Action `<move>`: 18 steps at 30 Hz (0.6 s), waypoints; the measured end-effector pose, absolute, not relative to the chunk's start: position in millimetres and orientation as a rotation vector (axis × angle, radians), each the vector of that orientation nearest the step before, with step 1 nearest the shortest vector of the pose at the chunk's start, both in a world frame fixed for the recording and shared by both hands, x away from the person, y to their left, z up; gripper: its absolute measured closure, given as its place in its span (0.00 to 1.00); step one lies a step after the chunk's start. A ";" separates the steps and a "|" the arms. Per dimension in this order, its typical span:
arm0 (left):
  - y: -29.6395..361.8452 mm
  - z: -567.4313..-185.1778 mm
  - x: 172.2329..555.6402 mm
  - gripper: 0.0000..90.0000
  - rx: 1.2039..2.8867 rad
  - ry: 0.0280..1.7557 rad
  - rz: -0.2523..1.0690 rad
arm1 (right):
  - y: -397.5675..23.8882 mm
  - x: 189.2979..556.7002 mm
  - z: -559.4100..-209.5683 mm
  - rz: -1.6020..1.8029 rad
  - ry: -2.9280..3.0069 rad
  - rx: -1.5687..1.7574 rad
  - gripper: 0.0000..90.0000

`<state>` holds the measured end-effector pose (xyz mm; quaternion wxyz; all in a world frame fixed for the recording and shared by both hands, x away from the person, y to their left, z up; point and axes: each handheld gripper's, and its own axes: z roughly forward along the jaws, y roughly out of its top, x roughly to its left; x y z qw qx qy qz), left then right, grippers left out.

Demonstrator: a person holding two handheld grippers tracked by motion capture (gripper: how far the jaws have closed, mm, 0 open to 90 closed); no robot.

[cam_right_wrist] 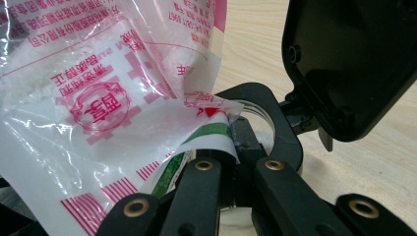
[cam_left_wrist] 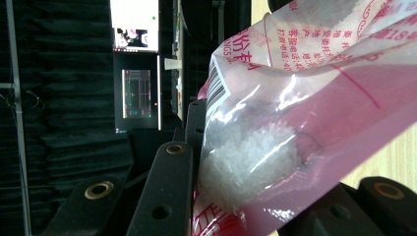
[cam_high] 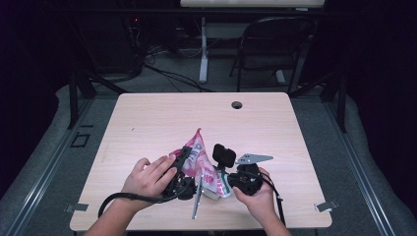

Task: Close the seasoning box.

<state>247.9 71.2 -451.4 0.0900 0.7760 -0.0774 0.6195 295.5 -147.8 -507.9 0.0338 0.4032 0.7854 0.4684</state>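
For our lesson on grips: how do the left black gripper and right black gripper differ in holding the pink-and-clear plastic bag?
The left black gripper grips with jaws apart round the bulging, granule-filled part of the pink-and-clear plastic bag; the right black gripper pinches a thin corner, jaws together. In the high view, the left holds the bag's left side, the right its right end. Both clamp the same bag.

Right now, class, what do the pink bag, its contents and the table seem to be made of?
pink bag: thin glossy plastic film, probably; it creases, shines and is partly see-through under pink print.
contents: white coarse grains, maybe sugar or salt; which one is unclear.
table: pale wood-look top, matt with faint grain; likely laminate.
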 end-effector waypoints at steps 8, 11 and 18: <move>70.5 -450.8 247.5 0.86 2.314 -0.228 1.835 | -147.6 295.7 -508.1 1.443 2.419 1.243 1.00; 70.1 -450.2 247.4 0.86 2.308 -0.231 1.839 | -147.7 295.6 -508.0 1.443 2.418 1.242 1.00; 69.7 -450.0 247.2 0.86 2.315 -0.231 1.837 | -147.6 295.6 -508.1 1.444 2.418 1.243 1.00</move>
